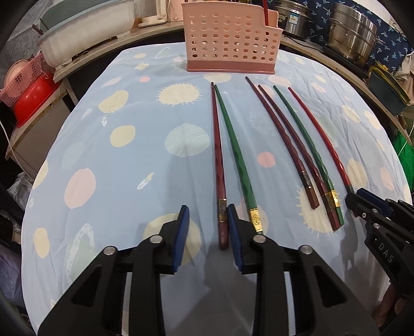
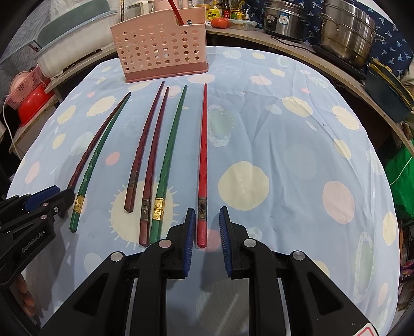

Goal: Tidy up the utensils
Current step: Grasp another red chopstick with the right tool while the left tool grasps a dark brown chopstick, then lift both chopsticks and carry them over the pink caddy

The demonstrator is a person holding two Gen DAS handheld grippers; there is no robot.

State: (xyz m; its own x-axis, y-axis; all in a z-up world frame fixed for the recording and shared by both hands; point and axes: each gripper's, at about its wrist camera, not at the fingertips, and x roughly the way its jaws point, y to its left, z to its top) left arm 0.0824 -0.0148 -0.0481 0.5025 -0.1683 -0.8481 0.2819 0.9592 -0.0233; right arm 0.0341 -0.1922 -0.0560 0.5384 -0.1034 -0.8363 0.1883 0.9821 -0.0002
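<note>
Several long chopsticks lie side by side on a blue patterned cloth (image 1: 124,165). My left gripper (image 1: 207,219) is open, its jaws around the thick end of a dark red chopstick (image 1: 217,155), with a green chopstick (image 1: 236,155) just to its right. My right gripper (image 2: 207,219) is open, its jaws around the thick end of a bright red chopstick (image 2: 202,165). A green chopstick (image 2: 168,160) and two dark red chopsticks (image 2: 151,165) lie to its left. A pink perforated utensil holder (image 1: 230,38) stands at the back with one red chopstick (image 2: 177,14) in it.
Steel pots (image 1: 352,33) stand on the shelf at the back right. A white tub (image 1: 85,33), a pink basket (image 1: 23,77) and a red bowl (image 1: 33,100) sit at the left. The cloth right of the red chopstick (image 2: 297,155) holds nothing.
</note>
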